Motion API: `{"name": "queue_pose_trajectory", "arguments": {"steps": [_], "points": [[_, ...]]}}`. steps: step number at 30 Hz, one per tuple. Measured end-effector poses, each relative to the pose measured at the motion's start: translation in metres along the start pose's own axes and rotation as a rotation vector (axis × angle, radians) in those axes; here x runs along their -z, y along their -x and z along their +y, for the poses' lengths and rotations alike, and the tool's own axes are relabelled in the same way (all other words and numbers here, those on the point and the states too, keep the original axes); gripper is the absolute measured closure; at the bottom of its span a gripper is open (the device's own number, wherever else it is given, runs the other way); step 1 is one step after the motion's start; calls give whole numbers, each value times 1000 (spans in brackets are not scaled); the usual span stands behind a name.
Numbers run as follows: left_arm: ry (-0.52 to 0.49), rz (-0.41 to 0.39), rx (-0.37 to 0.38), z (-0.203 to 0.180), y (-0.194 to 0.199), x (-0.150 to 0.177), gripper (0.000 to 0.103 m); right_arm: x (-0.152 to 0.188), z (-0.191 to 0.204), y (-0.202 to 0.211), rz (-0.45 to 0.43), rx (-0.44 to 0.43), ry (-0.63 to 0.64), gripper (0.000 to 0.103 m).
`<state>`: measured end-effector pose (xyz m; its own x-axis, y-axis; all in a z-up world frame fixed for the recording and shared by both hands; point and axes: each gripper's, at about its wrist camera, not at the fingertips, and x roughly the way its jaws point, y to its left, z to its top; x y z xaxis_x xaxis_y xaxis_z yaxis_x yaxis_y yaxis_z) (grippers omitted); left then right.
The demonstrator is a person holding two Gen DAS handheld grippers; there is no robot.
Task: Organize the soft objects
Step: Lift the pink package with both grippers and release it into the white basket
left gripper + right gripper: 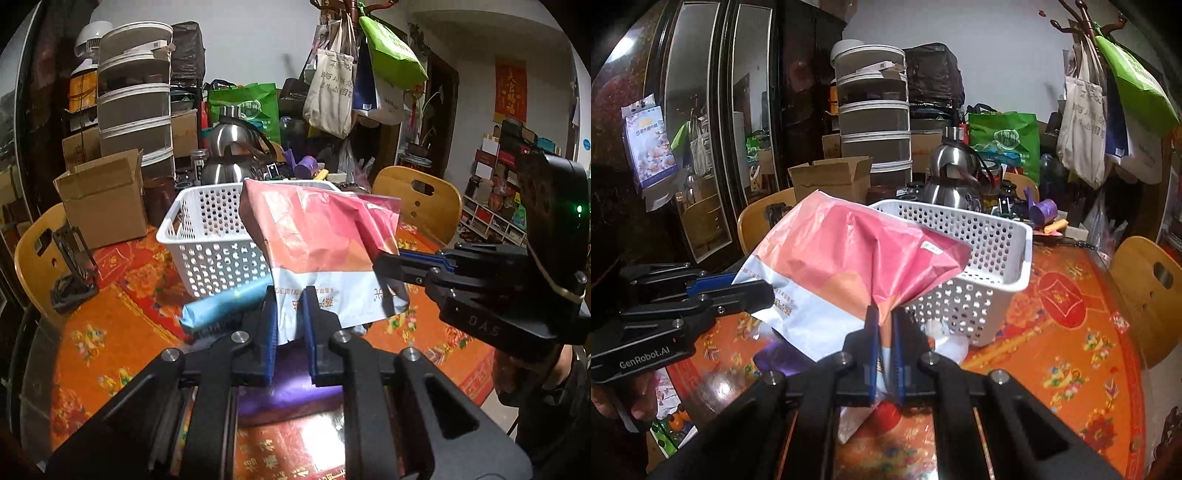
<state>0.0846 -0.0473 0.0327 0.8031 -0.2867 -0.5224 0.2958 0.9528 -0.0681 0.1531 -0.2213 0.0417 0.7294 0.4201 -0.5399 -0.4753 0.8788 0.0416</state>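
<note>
Two hand-held tongs grip one soft plastic package (325, 240), pink and orange on top and white with printed writing below, and hold it in the air above the worktop (110, 332). The left tongs (291, 325) are clenched on the package's white lower edge, with the wrapper pinched between their blue pads. The right tongs (884, 332) are clenched on a gathered fold at the package's pink and white side. In the left wrist view the right tongs reach in from the right side; in the right wrist view the left tongs reach in from the left.

Just beyond the package stands a white perforated basket (207, 236), upright on the worktop. The package's far upper end overlaps the basket's rim in both views; whether it touches the rim cannot be told. The worktop is covered with an orange and red flowered cloth. Under the package lie a blue roll-shaped packet (221, 306), beside the basket's near wall, and a purple packet (291, 395) nearer to the camera.

At the far side of the worktop sit a steel kettle (232, 155) and an open cardboard box (103, 199). Wooden chairs (421, 203) stand around it. Cloth bags (332, 96) hang from a coat stand behind.
</note>
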Motion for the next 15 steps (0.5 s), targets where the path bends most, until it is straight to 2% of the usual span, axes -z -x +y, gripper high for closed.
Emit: {"name": "queue_pose_trajectory", "arguments": {"steps": [8,15], "points": [[-22,-20,-8,0,-8,-24,91,-20,-9,-4,-10,11,0,97],[-31,-22,-7,11,-37,-58,91,-50,-27,-27,5,24,-5,97]]}}
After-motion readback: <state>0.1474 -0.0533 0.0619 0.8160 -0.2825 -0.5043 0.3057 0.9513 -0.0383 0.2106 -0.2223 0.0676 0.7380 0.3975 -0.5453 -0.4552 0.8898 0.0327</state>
